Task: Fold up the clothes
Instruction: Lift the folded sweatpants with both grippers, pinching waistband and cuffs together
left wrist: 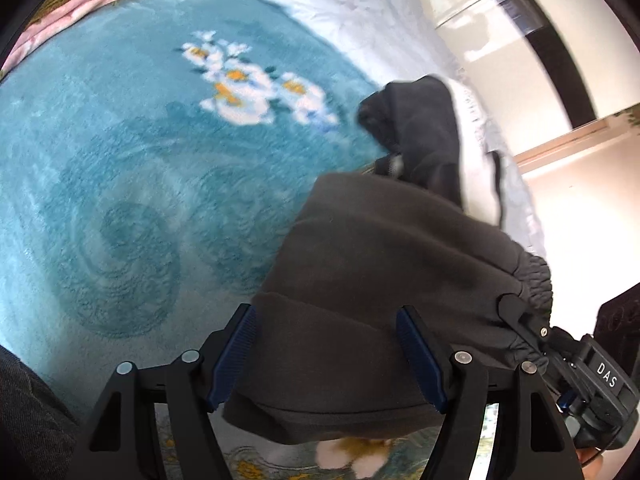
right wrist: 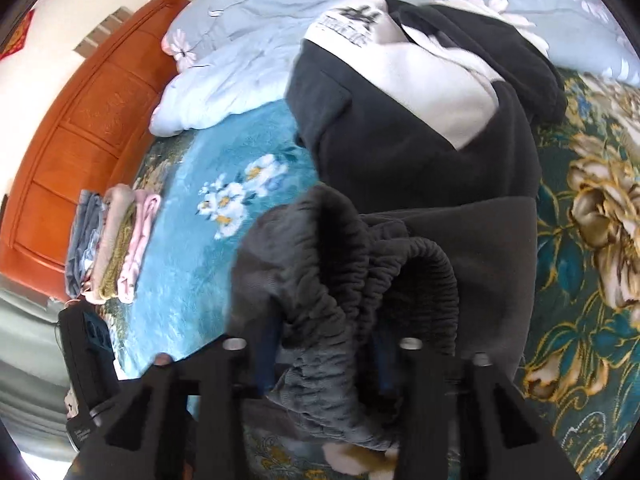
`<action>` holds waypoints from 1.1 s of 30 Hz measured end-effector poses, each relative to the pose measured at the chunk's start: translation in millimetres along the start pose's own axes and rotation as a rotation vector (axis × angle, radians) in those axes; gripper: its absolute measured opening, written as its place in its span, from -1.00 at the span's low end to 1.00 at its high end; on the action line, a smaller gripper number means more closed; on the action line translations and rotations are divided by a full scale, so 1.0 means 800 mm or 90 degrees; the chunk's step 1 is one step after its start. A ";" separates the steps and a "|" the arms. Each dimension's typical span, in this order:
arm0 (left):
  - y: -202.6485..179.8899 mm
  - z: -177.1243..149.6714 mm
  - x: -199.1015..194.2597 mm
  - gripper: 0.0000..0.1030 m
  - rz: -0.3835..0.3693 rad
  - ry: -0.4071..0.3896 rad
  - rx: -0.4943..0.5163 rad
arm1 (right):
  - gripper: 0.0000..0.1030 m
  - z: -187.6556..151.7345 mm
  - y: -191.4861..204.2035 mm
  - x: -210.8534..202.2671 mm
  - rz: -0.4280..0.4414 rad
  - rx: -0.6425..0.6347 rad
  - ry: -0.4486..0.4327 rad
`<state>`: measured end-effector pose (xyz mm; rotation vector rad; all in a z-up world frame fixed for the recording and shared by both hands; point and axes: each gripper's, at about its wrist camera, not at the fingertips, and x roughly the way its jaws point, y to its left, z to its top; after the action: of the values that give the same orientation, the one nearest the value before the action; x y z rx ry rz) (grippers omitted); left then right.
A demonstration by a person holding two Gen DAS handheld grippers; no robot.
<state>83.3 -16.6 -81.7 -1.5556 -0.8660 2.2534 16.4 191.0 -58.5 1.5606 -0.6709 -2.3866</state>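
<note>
Closest to me, my right gripper (right wrist: pixel 326 364) has the gathered elastic waistband (right wrist: pixel 340 280) of the dark grey trousers (left wrist: pixel 380 272) bunched between its blue pads; whether they actually press on it I cannot tell, since the fabric hides them. No earlier view is at hand, so I speak only of how it stands. My left gripper (left wrist: pixel 326 356) stands wide, its ribbed blue pads (left wrist: pixel 420 356) apart, with a smooth fold of the same trousers lying between them, untouched as far as I can see.

The trousers are thick, matte charcoal cloth, puckered along the waist, draped over the teal floral blanket (left wrist: pixel 120 184) on the bed.

Just beyond them lies a black-and-white sweatshirt (right wrist: pixel 420 92) with printed lettering, crumpled, touching the trousers' far edge.

Further off, a stack of folded clothes (right wrist: pixel 112 244) sits near the orange wooden headboard (right wrist: pixel 88 128), with a pale blue duvet (right wrist: pixel 240 60) heaped behind.
</note>
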 end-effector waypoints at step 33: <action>-0.089 -0.012 -0.003 0.47 -0.014 0.050 0.192 | -0.03 -0.038 -0.047 -0.101 -0.107 -0.081 -0.046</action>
<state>85.1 40.8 -39.1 -1.4751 -0.4916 2.1696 79.9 249.6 -21.3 1.5414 -0.4065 -2.5608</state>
